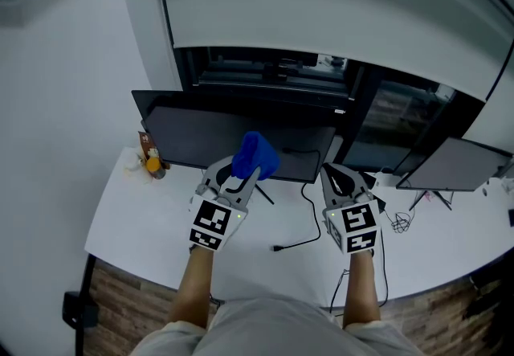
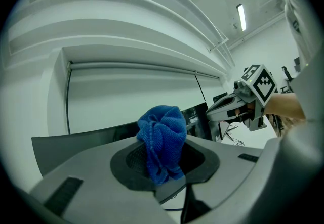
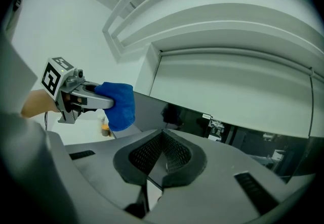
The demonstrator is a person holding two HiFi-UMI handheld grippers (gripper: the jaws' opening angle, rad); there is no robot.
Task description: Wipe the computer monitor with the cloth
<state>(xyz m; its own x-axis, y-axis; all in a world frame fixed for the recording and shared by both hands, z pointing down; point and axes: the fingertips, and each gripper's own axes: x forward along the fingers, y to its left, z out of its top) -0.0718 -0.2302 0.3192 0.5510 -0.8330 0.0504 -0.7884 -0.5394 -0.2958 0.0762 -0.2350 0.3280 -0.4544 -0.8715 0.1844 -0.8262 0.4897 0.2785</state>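
The left gripper (image 1: pixel 239 173) is clamped on a bunched blue cloth (image 1: pixel 255 155); in the left gripper view the cloth stands wedged between the dark pads, with its crumpled top rising above them. It is held up in front of the lower middle of the computer monitor (image 1: pixel 210 131), a black screen that stands towards the far side of the white desk (image 1: pixel 136 222). No view shows whether the cloth touches the screen. The right gripper (image 1: pixel 338 179) is to the right of the left one and near the monitor's right edge. Its jaws are drawn together with nothing between them, as the right gripper view shows, and they point up at the screen. A black cable (image 1: pixel 307 240) runs down from behind the monitor and lies on the desk between the two grippers. At the far left of the desk, just beside the monitor's left edge, stands a small bottle (image 1: pixel 153 162) with an orange part. A second monitor (image 1: pixel 456 165) stands at the far right of the desk, well apart from the cloth.
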